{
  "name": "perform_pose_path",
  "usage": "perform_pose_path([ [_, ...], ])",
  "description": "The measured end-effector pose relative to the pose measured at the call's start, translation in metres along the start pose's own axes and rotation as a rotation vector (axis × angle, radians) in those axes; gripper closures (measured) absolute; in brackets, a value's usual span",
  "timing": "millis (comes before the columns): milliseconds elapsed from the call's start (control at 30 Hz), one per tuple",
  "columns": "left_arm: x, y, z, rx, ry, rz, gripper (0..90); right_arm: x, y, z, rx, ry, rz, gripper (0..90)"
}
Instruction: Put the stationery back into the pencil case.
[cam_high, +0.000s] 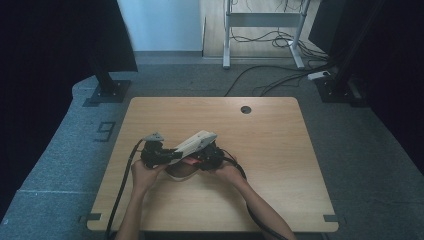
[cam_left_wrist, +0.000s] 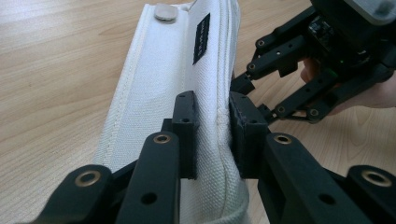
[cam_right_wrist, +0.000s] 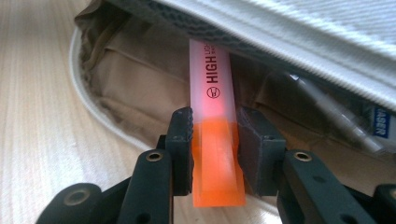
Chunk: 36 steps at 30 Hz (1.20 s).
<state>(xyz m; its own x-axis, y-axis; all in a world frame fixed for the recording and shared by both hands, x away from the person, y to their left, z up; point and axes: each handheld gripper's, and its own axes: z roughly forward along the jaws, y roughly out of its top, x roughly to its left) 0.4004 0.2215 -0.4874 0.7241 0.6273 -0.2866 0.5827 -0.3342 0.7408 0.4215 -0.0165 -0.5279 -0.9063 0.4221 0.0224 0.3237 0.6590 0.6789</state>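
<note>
Both our tongs pinching, mid-table

Our right gripper (cam_right_wrist: 215, 140) clamps an orange highlighter (cam_right_wrist: 214, 126) half inside the open white pencil case (cam_left_wrist: 187, 70); our left gripper (cam_left_wrist: 212, 130) squeezes the case's upper flap, centre of the wooden table (cam_high: 280, 150) in the high view

On the table (cam_high: 280, 165) lies a pencil case (cam_left_wrist: 154, 93), a highlighter (cam_right_wrist: 212, 98) sticking out beside a pen (cam_right_wrist: 327, 112) inside.
</note>
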Motion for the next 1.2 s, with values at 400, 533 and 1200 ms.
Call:
perform_pose_path([
  [400, 0.000, 0.000, 0.000, 0.001, -0.004, -0.001, 74.0, -0.010, -0.004, -0.010, -0.010, -0.094, 0.031, 45.8],
  [533, 0.000, 0.000, 0.000, 0.003, -0.004, -0.001, 73.9, -0.011, -0.010, -0.020, -0.011, -0.100, 0.044, 46.8],
  [1200, -0.001, -0.001, 0.002, 0.005, -0.012, 0.001, 72.3, -0.005, -0.010, -0.013, -0.023, -0.075, 0.075, 71.4],
])
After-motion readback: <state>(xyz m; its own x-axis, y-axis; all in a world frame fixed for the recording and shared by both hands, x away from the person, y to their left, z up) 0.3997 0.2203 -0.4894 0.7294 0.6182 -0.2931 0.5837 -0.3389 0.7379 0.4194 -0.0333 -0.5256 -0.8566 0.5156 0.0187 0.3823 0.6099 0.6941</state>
